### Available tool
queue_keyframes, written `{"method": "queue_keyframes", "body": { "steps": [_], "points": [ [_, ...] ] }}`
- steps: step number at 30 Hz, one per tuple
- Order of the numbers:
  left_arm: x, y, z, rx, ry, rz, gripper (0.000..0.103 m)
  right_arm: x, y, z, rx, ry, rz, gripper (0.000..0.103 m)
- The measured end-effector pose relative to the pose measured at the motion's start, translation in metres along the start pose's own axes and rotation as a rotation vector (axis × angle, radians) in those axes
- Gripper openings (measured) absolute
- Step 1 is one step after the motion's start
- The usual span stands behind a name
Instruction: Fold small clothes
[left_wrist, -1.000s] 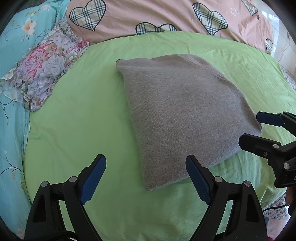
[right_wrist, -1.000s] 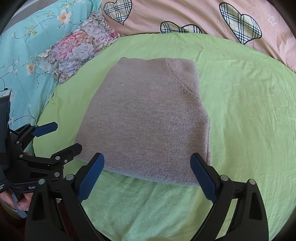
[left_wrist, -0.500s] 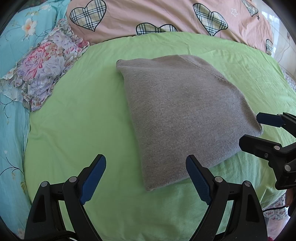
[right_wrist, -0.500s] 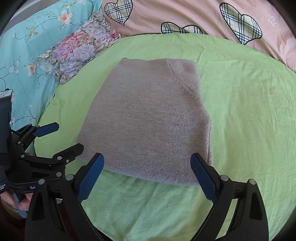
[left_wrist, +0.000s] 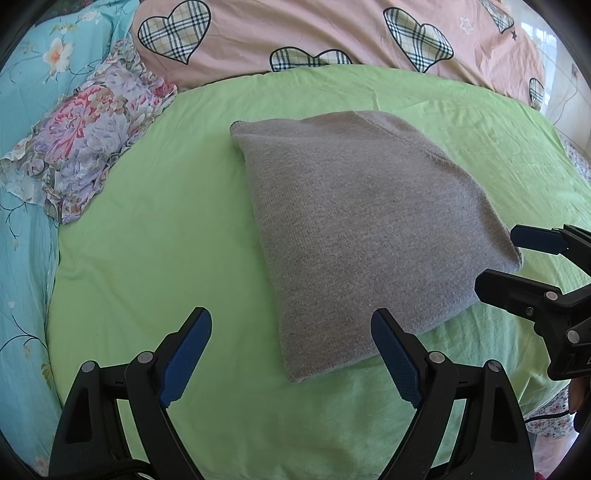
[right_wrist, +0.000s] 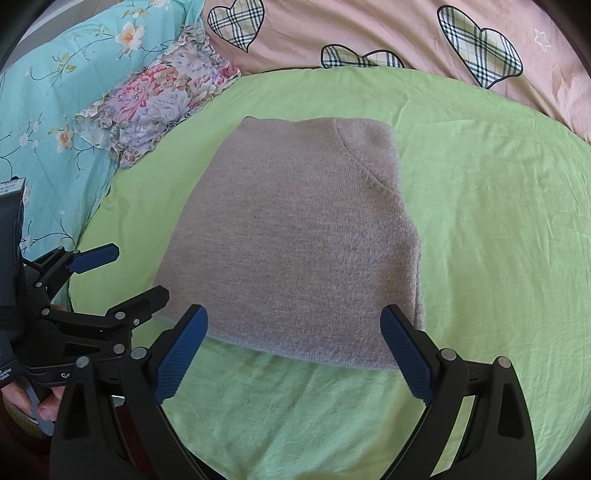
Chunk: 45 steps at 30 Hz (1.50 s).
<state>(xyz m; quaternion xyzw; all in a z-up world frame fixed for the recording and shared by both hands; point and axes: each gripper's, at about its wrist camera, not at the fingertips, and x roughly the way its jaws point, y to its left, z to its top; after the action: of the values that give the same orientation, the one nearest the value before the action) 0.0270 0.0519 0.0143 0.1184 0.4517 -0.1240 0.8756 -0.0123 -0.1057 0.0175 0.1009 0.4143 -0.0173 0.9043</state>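
A grey knit garment lies folded into a rough rectangle on the green sheet; it also shows in the right wrist view. My left gripper is open and empty, held above the sheet just in front of the garment's near left corner. My right gripper is open and empty, above the garment's near edge. Each gripper shows in the other's view: the right one at the right edge, the left one at the left edge, both beside the garment and apart from it.
A floral frilled cushion lies at the far left on a turquoise floral cover. A pink quilt with plaid hearts runs along the back. The bed's edge drops off at the near right.
Almost nothing has moved. Both grippers stay open and hover in place; the garment lies as before.
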Motion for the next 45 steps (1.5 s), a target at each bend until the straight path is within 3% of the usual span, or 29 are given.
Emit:
{"method": "queue_keyframes", "body": {
  "steps": [36, 45],
  "points": [
    [0.000, -0.004, 0.004, 0.000, -0.003, -0.001, 0.089, -0.004, -0.003, 0.003, 0.003, -0.016, -0.001, 0.095],
    [-0.002, 0.000, 0.023, -0.002, -0.042, 0.024, 0.089, -0.007, -0.015, 0.024, 0.005, -0.051, -0.030, 0.095]
  ]
}}
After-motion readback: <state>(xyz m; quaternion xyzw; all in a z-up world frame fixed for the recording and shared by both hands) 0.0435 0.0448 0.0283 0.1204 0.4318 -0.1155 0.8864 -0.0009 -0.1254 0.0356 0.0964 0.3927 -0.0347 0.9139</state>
